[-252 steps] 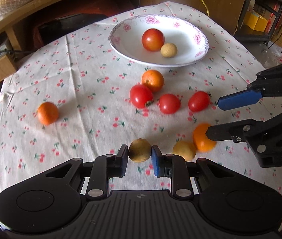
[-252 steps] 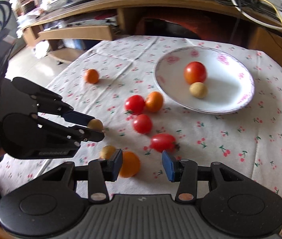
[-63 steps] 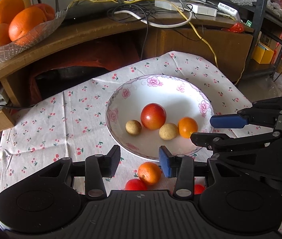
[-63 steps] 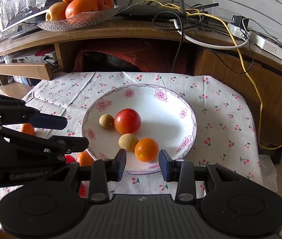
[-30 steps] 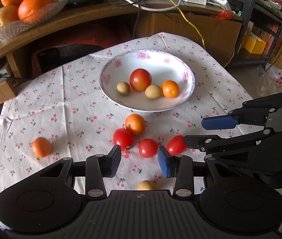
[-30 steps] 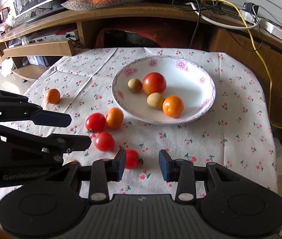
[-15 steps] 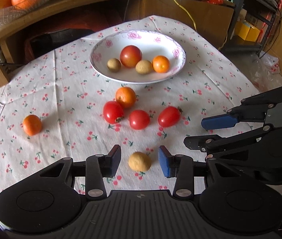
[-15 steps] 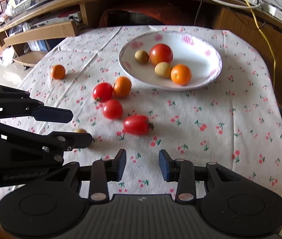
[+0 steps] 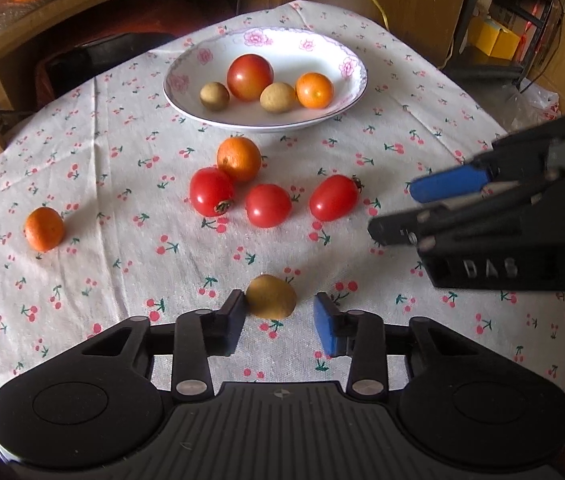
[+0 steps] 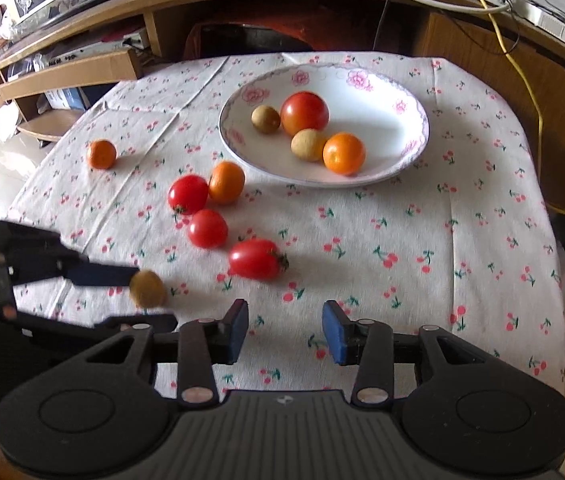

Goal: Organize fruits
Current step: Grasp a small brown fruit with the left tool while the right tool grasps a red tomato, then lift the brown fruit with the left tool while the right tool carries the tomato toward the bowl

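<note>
Left wrist view: my left tool point(image 9: 278, 318) stands open low in the frame, with the brown fruit point(image 9: 271, 296) between its fingers, touching the left one and clear of the blue right pad. Half a second ago that fruit sat centred in the gap and further from the fingers. Above it, mid-frame, lie three tomatoes: a left tomato point(image 9: 211, 191), a middle tomato point(image 9: 268, 205) and a long tomato point(image 9: 333, 197); an orange point(image 9: 239, 159) touches the left tomato. A small orange point(image 9: 44, 228) lies alone at the left. The bowl point(image 9: 346, 98) at the upper middle holds a big tomato, two brown fruits and an orange. My right tool point(image 9: 416, 214) comes in from the right, its fingers apart with nothing between them. Nothing blocks the brown fruit.

Right wrist view: my right tool point(image 10: 285, 332) is open over bare flowered cloth point(image 10: 422, 240) on the desk; the long tomato point(image 10: 256, 259) lies just above it. At the lower left, the left tool point(image 10: 140, 300) brackets the brown fruit point(image 10: 147, 288), blurred. This view alone shows the yellow cable point(image 10: 522, 76) at the upper right and the cardboard box point(image 10: 70, 74) at the upper left.
</note>
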{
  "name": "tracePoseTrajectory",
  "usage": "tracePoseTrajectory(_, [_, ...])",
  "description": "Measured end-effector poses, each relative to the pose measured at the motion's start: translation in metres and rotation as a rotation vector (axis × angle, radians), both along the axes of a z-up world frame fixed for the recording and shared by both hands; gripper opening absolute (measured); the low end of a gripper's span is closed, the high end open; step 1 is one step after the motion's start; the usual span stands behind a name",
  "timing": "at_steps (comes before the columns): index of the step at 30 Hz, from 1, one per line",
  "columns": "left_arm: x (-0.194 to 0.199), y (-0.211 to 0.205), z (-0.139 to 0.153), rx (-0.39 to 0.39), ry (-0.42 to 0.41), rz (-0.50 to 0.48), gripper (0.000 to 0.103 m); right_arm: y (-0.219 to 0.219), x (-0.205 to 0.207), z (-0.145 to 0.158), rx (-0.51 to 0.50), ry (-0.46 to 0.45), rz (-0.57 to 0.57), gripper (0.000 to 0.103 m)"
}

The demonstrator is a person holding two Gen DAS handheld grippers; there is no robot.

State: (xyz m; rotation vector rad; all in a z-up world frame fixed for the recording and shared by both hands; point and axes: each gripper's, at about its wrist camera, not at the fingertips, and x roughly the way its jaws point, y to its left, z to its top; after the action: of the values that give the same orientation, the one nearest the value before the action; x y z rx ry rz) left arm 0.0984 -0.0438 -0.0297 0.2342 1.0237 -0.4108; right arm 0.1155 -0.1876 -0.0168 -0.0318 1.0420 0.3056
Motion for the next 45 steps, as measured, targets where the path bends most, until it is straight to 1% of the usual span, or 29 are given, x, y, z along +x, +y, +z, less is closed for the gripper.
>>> tracePoseTrajectory(3, [0.000,0.003,0.002,-0.004,0.001,0.004,0.035,0.003,0.005,0.001,0.008,-0.011,0.007,0.042])
tracePoseTrajectory(9, [0.000,0.008,0.002,-0.018,0.010,0.002,0.035,0.015,0.015,-0.004,0.012,-0.028,0.047,0.043])
tracePoseTrajectory(12, [0.001,0.010,0.002,-0.027,0.012,0.002,0.037,0.021,0.020,-0.008,0.009,-0.031,0.070,0.043])
tracePoseTrajectory(16, [0.004,0.010,0.000,-0.022,0.007,-0.002,0.044,0.027,0.029,-0.017,-0.009,-0.031,0.080,0.044])
tracePoseTrajectory(21, [0.004,0.010,-0.001,-0.019,0.000,-0.006,0.044,0.028,0.032,-0.017,-0.007,-0.038,0.078,0.043])
tracePoseTrajectory(24, [0.003,0.009,-0.001,-0.008,-0.004,-0.011,0.044,0.030,0.029,-0.016,-0.026,-0.043,0.089,0.039])
tracePoseTrajectory(26, [0.003,0.008,0.000,-0.005,-0.005,-0.009,0.042,0.031,0.027,-0.015,-0.028,-0.039,0.095,0.039])
tracePoseTrajectory(27, [0.003,0.008,0.000,-0.007,-0.004,-0.008,0.037,0.031,0.026,-0.015,-0.030,-0.039,0.097,0.039])
tracePoseTrajectory(28, [0.003,0.008,0.000,-0.007,-0.004,-0.008,0.035,0.030,0.025,-0.015,-0.030,-0.036,0.097,0.038])
tracePoseTrajectory(36, [-0.002,0.005,0.005,0.001,-0.012,-0.018,0.035,0.020,0.011,-0.010,-0.039,-0.026,0.083,0.038])
tracePoseTrajectory(40, [-0.016,0.005,0.007,0.016,-0.003,-0.031,0.035,0.016,-0.005,-0.008,-0.046,-0.008,0.084,0.038])
tracePoseTrajectory(45, [-0.030,0.005,0.002,0.037,0.009,-0.045,0.036,0.021,-0.030,-0.010,-0.070,0.007,0.116,0.038])
